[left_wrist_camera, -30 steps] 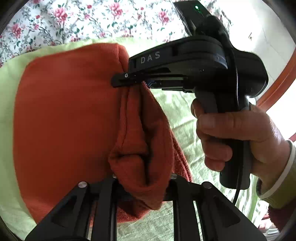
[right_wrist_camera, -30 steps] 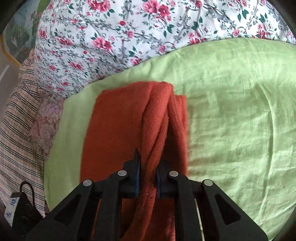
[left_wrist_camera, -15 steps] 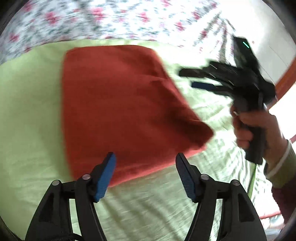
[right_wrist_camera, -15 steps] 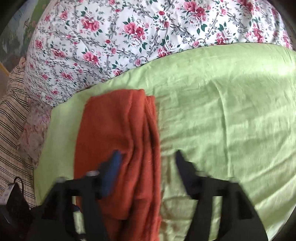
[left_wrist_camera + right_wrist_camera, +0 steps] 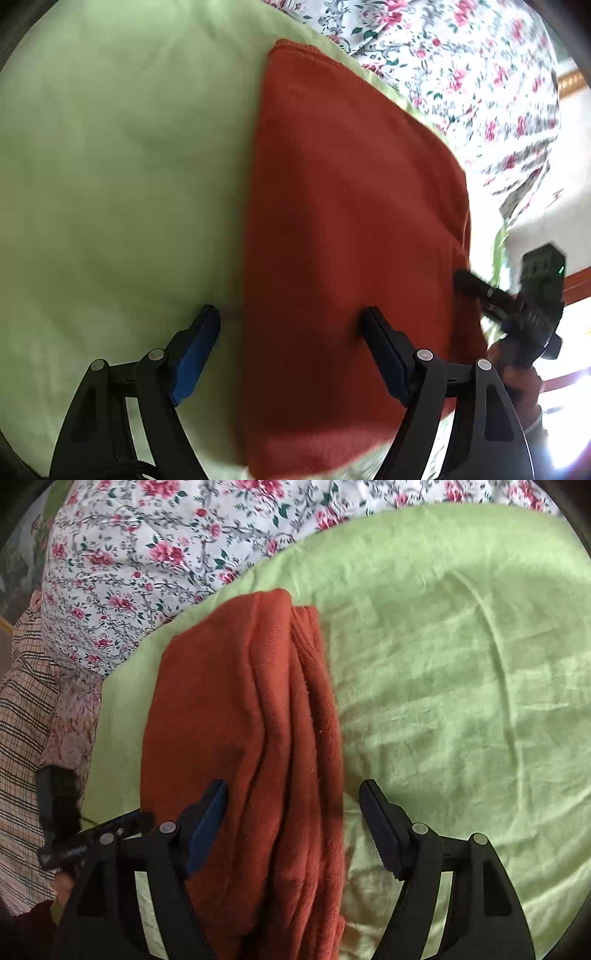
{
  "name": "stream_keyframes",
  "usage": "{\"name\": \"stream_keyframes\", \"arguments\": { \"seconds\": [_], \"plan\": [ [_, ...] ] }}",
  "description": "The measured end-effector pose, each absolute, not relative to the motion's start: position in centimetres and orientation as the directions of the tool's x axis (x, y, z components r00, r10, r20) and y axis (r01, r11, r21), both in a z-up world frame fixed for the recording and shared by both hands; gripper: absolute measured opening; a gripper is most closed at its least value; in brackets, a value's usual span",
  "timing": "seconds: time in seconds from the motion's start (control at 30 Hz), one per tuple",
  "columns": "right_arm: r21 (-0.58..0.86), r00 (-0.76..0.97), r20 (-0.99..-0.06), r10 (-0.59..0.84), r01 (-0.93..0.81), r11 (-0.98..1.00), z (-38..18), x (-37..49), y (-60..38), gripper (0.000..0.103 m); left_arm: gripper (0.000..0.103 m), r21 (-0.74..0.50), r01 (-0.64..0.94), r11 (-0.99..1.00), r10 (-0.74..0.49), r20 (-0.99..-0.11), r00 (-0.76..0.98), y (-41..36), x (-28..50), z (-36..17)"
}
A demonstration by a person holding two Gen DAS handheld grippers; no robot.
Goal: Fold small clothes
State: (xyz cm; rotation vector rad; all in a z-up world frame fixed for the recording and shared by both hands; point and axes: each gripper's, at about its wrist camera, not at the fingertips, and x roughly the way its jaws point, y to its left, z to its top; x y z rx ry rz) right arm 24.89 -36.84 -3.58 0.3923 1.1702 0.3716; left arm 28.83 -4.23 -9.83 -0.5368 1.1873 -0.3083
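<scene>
An orange knit garment (image 5: 351,221) lies folded on the light green sheet (image 5: 110,166). My left gripper (image 5: 290,314) hovers low over its near left edge. Its jaws are opening; one blue pad is over the sheet and the other over the cloth, and neither presses. In the right wrist view the garment (image 5: 221,720) shows its stacked fold edges on the right side. My right gripper (image 5: 293,786) stands open astride those edges without gripping. In the left wrist view the right gripper (image 5: 476,295) is blurred at the garment's right edge, held by a hand (image 5: 517,373).
A white quilt with red flowers (image 5: 166,546) borders the far side of the green sheet (image 5: 461,664). A checked cloth (image 5: 26,701) lies at the left. The other tool's black housing (image 5: 61,805) shows at lower left. A wooden frame (image 5: 576,280) is at the right.
Both grippers were shut on the raised orange fold a second ago and have let go and opened. The garment has dropped flat. My left gripper has swung across to its left edge.
</scene>
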Motion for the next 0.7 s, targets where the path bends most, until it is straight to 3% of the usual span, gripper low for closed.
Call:
{"name": "stream_keyframes", "arguments": {
  "seconds": [0.07,0.1,0.13,0.2,0.23,0.27,0.4,0.7],
  "plan": [
    [0.525,0.326,-0.790,0.520,-0.078,0.847,-4.2,25.5,-36.9,0.073,0.079,-0.579,-0.026,0.815,-0.533,-0.766,0.359,-4.7,30.0,-10.2],
    [0.545,0.312,-0.782,0.539,-0.077,0.835,-4.5,25.7,-36.8,0.065,0.071,-0.592,-0.016,0.806,-0.550,-0.758,0.351,-4.9,30.2,-10.3],
    [0.562,0.300,-0.776,0.556,-0.074,0.824,-4.8,25.9,-36.7,0.049,0.055,-0.599,-0.011,0.800,-0.561,-0.755,0.339,-5.3,30.5,-10.5],
    [0.599,0.269,-0.762,0.589,-0.051,0.799,-5.6,26.1,-36.5,0.035,0.041,-0.588,-0.002,0.809,-0.552,-0.761,0.342,-5.6,30.7,-10.5],
    [0.609,0.271,-0.755,0.597,-0.048,0.792,-5.6,26.0,-36.3,0.030,0.030,-0.588,0.010,0.808,-0.554,-0.755,0.351,-5.3,30.2,-10.1],
    [0.611,0.276,-0.752,0.599,-0.050,0.790,-5.4,25.8,-36.1,0.029,0.024,-0.597,0.019,0.802,-0.562,-0.745,0.359,-6.2,30.4,-9.4],
    [0.634,0.305,-0.726,0.617,-0.053,0.772,-3.7,24.6,-35.3,0.024,0.022,-0.609,0.039,0.792,-0.569,-0.713,0.410,-4.2,27.6,-6.6],
    [0.709,0.224,-0.647,0.729,-0.175,0.683,-1.6,21.5,-25.6,0.023,0.022,-0.528,-0.015,0.849,-0.455,-0.744,0.489,5.0,19.4,-1.9]
  ]
}}
